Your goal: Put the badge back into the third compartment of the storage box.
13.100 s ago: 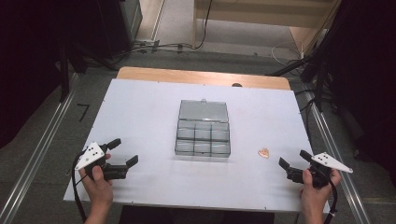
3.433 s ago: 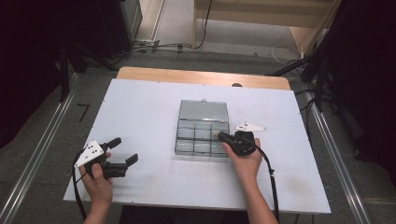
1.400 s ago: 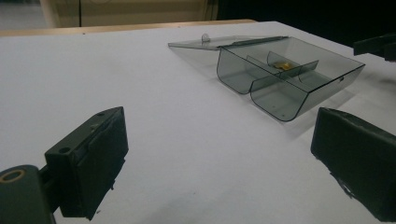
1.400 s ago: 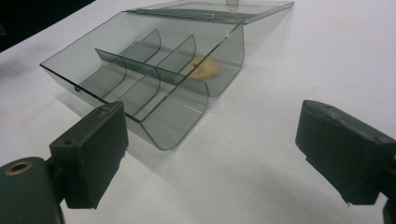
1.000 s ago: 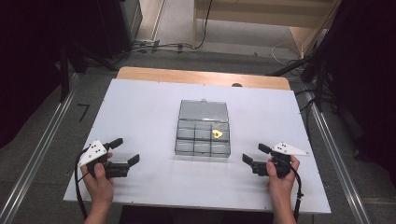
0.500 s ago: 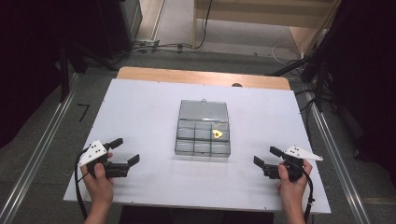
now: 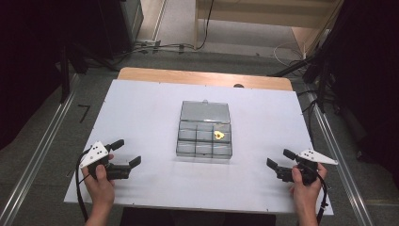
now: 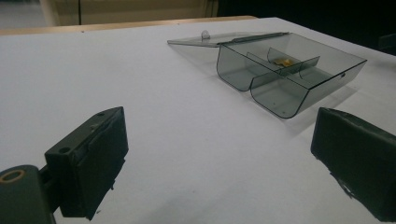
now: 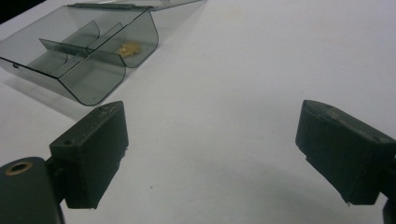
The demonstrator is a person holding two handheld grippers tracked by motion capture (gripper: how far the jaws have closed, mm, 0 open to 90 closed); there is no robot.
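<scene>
Since half a second ago the right gripper (image 7: 281,161) has drawn a little further back toward the near right corner of the desk (image 7: 141,108), and it now sits well apart from the organizer box (image 7: 204,129). That clear grey box stands mid-desk with its lid (image 7: 205,112) laid open flat on the far side. The left gripper (image 7: 126,152) rests near the left edge, its fingers (image 8: 91,158) spread wide with nothing between them; the right gripper's fingers (image 9: 93,151) are likewise spread and empty. Smallest of all, the yellow piece (image 7: 219,135) lies inside the box, in the right-hand compartment of the middle row, seen through the tinted wall (image 9: 130,48) in the right gripper view. The placing looks finished, so the step in hand is probably closing up: best done by coming in low from the far side, catching the lid's tab gently, and steadying the box wall with the other gripper so it doesn't slide
</scene>
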